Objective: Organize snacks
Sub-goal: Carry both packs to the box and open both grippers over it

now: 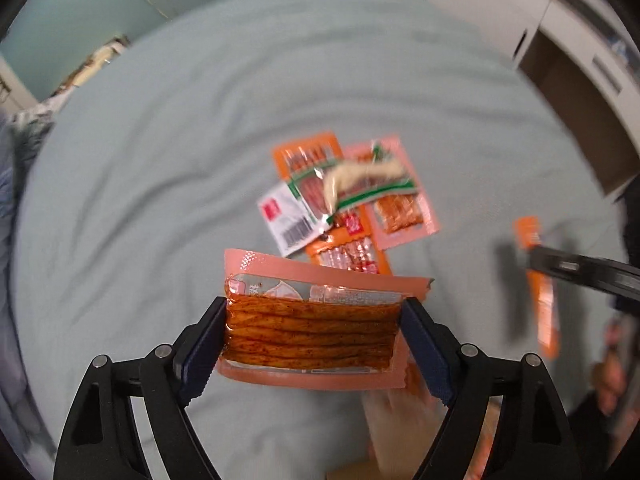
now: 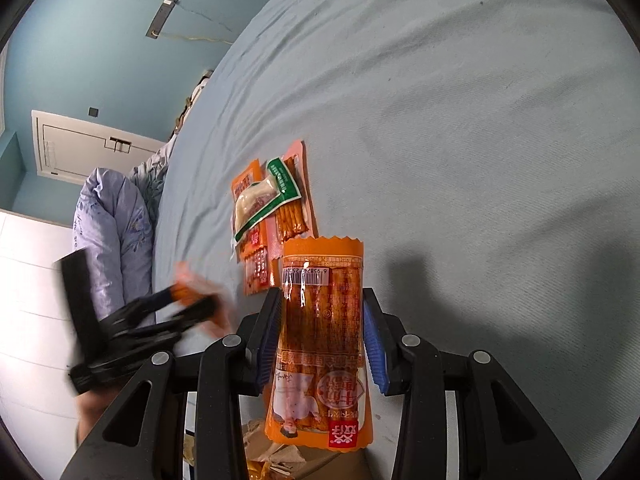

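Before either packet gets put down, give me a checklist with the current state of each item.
1. Left gripper shut on the pink packet, both pads on its sides: ok.
2. Right gripper shut on the orange packet, jaws on both long edges: ok.
3. Orange packet hangs upright between the jaws, not slipping visibly: ok.
4. Remaining pile of packets lies loose on the bed sheet, overlapping: not ok, not yet sorted.
5. Cardboard box below the right gripper, whether it has room: cannot tell.
6. Grippers apart from each other: ok.

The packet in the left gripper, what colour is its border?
Pale salmon pink, clearest in the left wrist view.
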`<act>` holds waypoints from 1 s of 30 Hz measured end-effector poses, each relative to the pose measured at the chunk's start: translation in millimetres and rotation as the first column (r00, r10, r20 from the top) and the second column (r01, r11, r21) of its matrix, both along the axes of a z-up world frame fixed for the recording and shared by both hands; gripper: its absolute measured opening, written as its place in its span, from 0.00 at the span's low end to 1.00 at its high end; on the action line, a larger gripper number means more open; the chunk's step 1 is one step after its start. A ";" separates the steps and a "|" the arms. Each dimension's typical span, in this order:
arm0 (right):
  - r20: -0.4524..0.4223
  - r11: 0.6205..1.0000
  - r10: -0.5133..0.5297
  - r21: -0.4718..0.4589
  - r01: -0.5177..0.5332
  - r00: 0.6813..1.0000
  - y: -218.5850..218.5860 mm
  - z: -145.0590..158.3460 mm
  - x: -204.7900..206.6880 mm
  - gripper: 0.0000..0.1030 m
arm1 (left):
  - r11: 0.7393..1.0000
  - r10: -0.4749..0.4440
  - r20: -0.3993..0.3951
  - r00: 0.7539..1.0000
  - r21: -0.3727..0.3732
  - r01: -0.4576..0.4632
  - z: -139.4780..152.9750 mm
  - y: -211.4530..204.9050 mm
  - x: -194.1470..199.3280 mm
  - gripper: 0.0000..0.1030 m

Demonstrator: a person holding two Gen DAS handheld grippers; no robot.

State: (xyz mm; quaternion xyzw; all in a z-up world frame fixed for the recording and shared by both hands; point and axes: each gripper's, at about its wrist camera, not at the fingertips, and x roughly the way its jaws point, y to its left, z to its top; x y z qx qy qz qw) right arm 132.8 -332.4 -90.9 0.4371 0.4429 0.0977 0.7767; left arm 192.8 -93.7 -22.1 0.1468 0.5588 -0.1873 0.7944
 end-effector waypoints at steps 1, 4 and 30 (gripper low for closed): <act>0.000 1.000 -0.004 -0.001 0.004 1.000 0.6 0.8 -0.7 0.36 | 1.000 0.000 0.026 1.000 -0.023 0.000 18.8 8.2 -13.4 0.83; 0.003 1.000 -0.012 0.009 0.012 1.000 1.6 2.1 -4.5 0.36 | 0.991 -0.021 0.076 0.997 -0.127 0.031 67.4 22.3 -66.7 0.83; 0.190 0.902 0.407 -0.241 -0.360 0.893 127.5 61.6 -112.8 0.66 | 0.937 0.325 0.200 0.924 -0.198 -0.287 31.8 124.5 -166.6 0.98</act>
